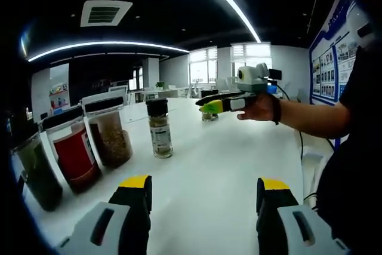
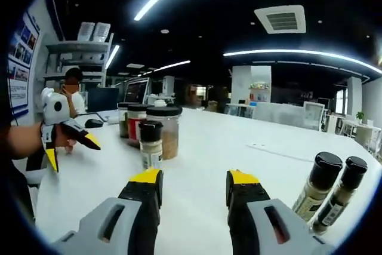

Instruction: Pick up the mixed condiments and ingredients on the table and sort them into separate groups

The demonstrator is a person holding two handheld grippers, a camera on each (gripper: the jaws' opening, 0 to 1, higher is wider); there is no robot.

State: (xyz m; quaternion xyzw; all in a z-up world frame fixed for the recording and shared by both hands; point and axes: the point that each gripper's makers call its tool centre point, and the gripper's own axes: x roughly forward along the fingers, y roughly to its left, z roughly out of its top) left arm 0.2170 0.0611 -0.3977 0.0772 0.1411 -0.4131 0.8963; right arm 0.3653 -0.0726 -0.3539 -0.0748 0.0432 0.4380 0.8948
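Your left gripper [image 1: 203, 198], yellow-tipped and black-jawed, sits lowest in the left gripper view, jaws spread wide with nothing between them, poised over the white table [image 1: 215, 165]. Just past its left jaw stands the small black-capped spice bottle [image 1: 159, 128], upright on the table. Left of that bottle you have a row of three large clear jars: the brown-filled jar [image 1: 108, 131] closest to it, then the red-filled jar [image 1: 73, 150], then the dark green-filled jar [image 1: 34, 168]. Beyond the bottle and off to its right, your hand [image 1: 261, 107] holds the right gripper out above the table, and whether its jaws are parted you cannot tell from here.

Over to the right gripper view: your right gripper [image 2: 193, 192] is lowest, jaws wide apart and holding nothing. Ahead of its left jaw is that same small spice bottle [image 2: 150, 144], touching or just in front of the jar row. Well to the bottle's right, two slim black-capped seasoning bottles [image 2: 329, 190] stand side by side, and on its far left the other gripper shows its jaws parted.
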